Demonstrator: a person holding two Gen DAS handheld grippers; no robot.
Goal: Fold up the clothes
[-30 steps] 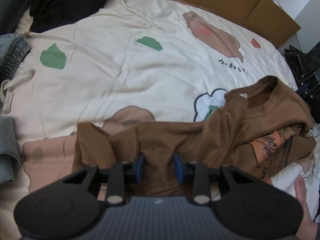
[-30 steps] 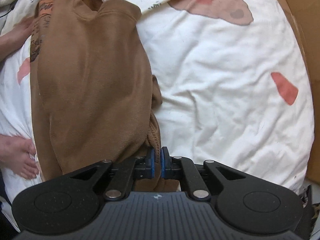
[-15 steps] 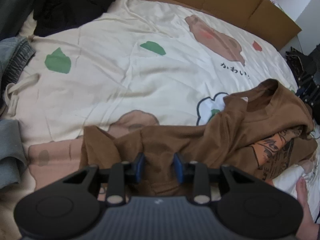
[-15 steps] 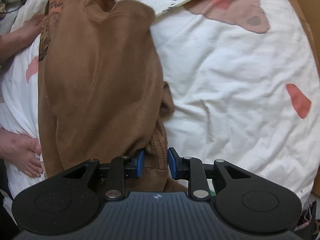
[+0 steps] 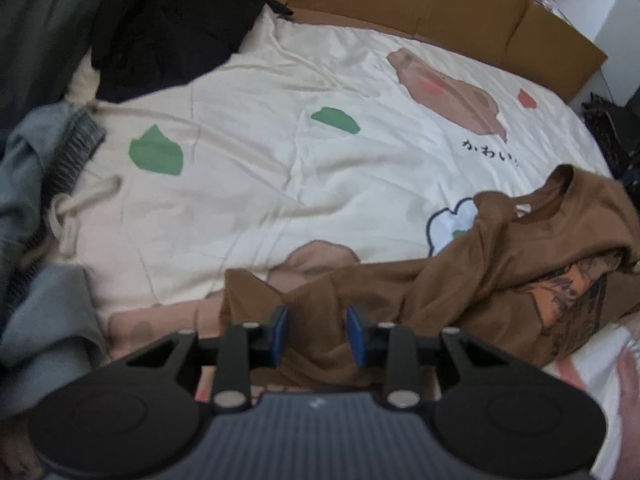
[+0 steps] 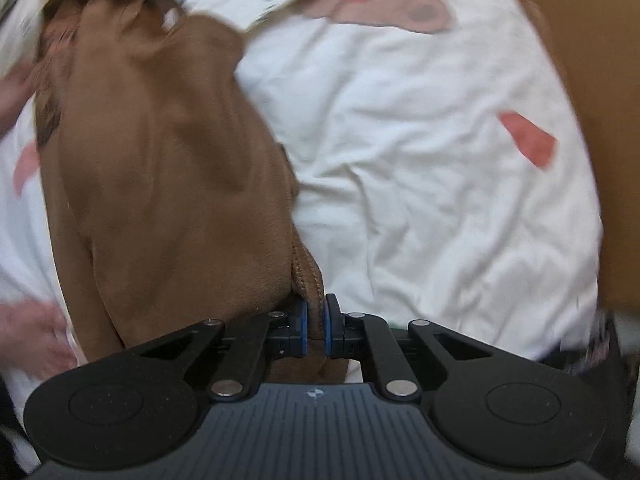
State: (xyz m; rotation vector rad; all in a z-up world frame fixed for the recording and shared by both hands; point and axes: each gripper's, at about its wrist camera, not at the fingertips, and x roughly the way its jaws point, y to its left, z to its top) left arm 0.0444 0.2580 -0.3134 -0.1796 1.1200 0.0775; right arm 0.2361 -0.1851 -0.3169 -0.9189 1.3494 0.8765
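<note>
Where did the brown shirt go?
The brown shirt lies crumpled at the lower right of the left wrist view, on the cartoon bedsheet. In the right wrist view its hem is pinched in the right gripper.

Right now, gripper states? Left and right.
Left gripper: jaws apart, brown shirt between them, grip unclear.
Right gripper: just closed, shut on the brown shirt's hem.
</note>
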